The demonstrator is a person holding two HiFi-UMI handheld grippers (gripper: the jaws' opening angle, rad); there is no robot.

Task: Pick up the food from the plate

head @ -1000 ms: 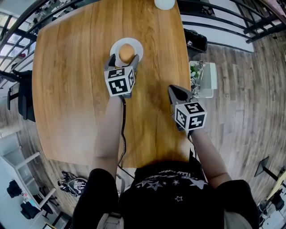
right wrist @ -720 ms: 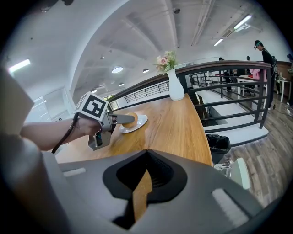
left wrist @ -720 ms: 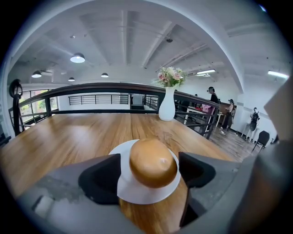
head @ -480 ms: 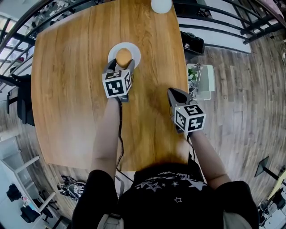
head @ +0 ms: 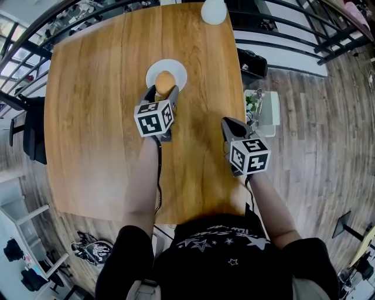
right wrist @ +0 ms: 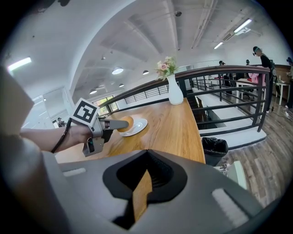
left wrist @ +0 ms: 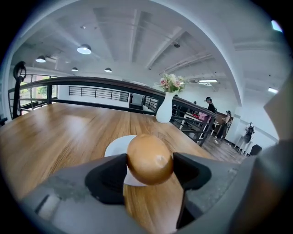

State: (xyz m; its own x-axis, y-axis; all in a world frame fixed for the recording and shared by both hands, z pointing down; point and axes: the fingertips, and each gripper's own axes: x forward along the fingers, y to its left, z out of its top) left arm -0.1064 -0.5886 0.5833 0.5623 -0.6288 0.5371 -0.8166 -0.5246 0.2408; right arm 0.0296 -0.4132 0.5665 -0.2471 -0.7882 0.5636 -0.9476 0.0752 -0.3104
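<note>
A: Bun (head: 166,82) first: it sits in our left gripper (head: 163,88), a pad pressed to each side, at the 6 o'clock edge of the plate (head: 177,66). We cannot tell whether it has cleared the plate.

B: Then we judge the step in hand to be the lift. We should raise it straight up, with no tilt, so the round thing does not roll out of the pinch toward 12 o'clock.

A: And we should squeeze only lightly. The crust looks smooth, glossy and golden brown, with one pale scuff. It is likely soft bread underneath, so a hard pinch would dent it.

B: Agreed. It is domed, nearly egg-shaped, and the pads meet it at its widest girth. That is the right place; higher or lower and it could pop free.

A: The plate is small, round, white and shallow, probably glazed and slick. It may slide on the table (head: 88,111) if we drag the bun across it.

B: The table is varnished wood with long grain and rounded corners. At 1 o'clock from the plate stands a white vase (head: 214,10), well apart and out of our path.

A: Our right gripper (head: 233,124) hangs at 4 o'clock from the plate, over bare wood, jaws all but together with nothing in them.

B: We leave it there, well clear of the lift.
</note>
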